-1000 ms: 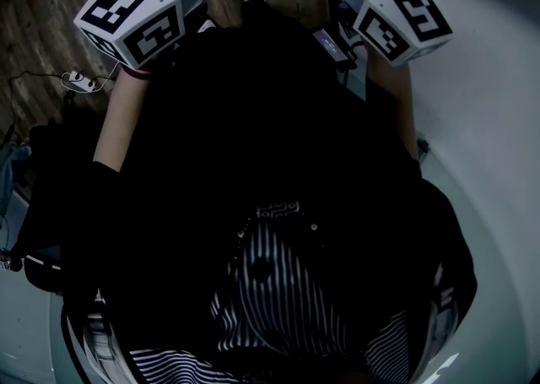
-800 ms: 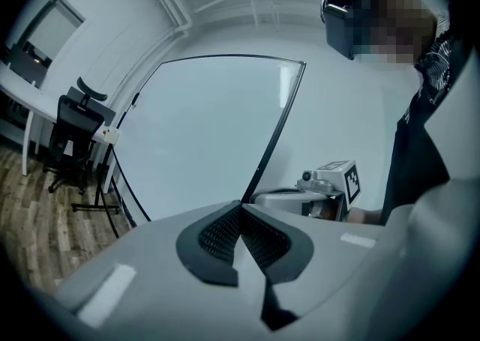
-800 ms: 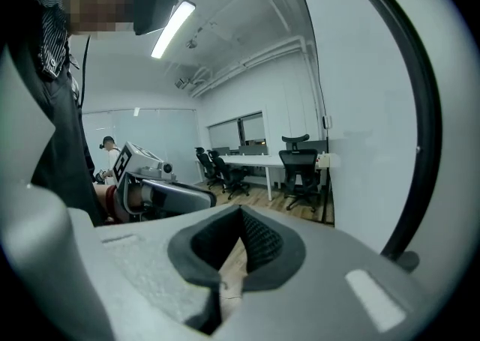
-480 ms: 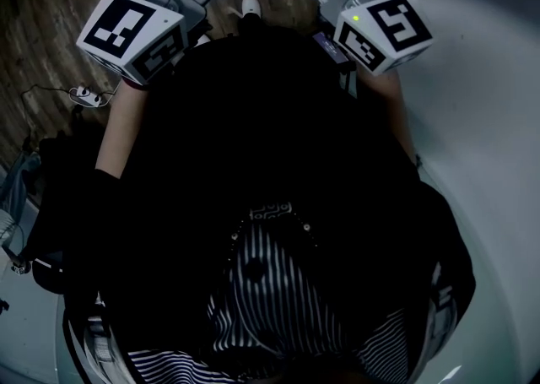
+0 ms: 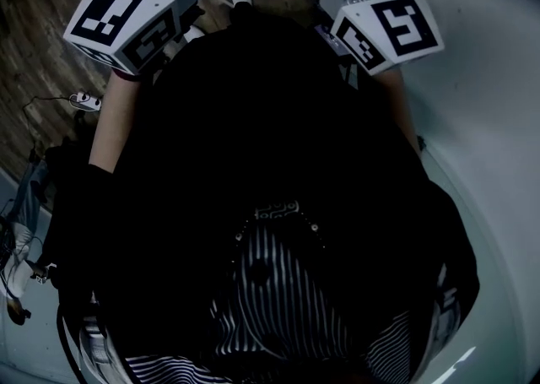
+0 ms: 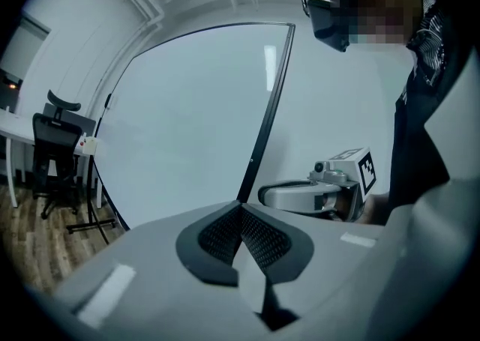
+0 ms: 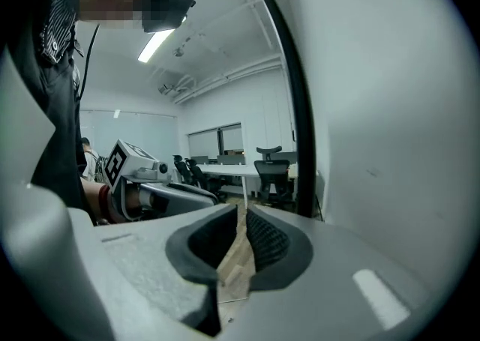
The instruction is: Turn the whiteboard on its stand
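Note:
The whiteboard (image 6: pixel 187 122) fills the left gripper view, its black frame edge (image 6: pixel 266 122) running up the middle. In the right gripper view the whiteboard (image 7: pixel 390 145) is close on the right, behind its black frame edge (image 7: pixel 296 107). My left gripper (image 6: pixel 241 212) is shut, pads touching, with nothing in it. The jaws of my right gripper (image 7: pixel 241 216) are opening: a narrow gap shows floor and holds nothing. Neither gripper touches the board. In the head view only the left marker cube (image 5: pixel 122 24) and the right marker cube (image 5: pixel 388 32) show, above my dark clothes.
Each gripper shows in the other's view: the right gripper (image 6: pixel 270 195) and the left gripper (image 7: pixel 214 201). An office chair (image 6: pixel 52 145) and a tripod stand (image 6: pixel 90 212) are at the left. Desks with chairs (image 7: pixel 270 163) stand beyond. A cabled device (image 5: pixel 84 101) lies on the wood floor (image 5: pixel 42 36).
Both marker cubes have shifted only slightly at the top of the head view, the left one a little leftward. Nothing was taken hold of or let go.

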The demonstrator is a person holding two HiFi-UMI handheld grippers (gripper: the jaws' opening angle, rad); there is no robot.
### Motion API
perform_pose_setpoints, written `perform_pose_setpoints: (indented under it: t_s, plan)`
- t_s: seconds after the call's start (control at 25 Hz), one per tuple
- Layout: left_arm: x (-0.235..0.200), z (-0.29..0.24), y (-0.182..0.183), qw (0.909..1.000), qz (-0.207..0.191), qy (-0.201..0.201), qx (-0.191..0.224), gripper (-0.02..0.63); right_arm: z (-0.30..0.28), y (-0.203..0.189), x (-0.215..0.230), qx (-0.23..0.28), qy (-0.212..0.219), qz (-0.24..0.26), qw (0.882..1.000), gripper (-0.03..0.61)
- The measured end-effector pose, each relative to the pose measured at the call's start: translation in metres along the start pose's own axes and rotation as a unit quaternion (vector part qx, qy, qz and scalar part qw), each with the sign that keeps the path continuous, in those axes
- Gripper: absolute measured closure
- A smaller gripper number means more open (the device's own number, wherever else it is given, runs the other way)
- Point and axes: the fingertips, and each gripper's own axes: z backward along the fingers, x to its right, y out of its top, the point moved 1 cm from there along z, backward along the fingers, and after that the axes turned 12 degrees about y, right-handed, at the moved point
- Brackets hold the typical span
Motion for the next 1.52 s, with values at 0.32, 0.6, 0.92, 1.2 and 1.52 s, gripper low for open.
perform_pose_setpoints:
  t_s: [0.32,0.6,0.92,1.2,1.52]
  plan:
    - [-0.005,-0.001,0.005,0.9999,0.01,-0.007,-0.007,0.612,0.017,0.007,0.012,0.008,-0.031,-0.017,0.999,0.493]
    - [-0.002,0.001,0.009,0.9999,0.008,-0.014,-0.007,0.612,0.019,0.003,0.02,0.0,-0.049,-0.018,0.999,0.457]
    - [0.0,0.008,0.007,0.9999,0.007,-0.01,-0.007,0.612,0.021,-0.008,0.038,-0.018,-0.094,-0.027,0.995,0.407]
    - [-0.003,0.016,0.006,0.9998,0.018,0.003,-0.01,0.612,0.013,-0.009,0.047,-0.011,-0.11,-0.051,0.993,0.385]
    - [-0.009,0.021,0.002,0.9993,0.024,0.026,0.003,0.612,0.008,-0.022,0.059,-0.041,-0.123,-0.036,0.991,0.373]
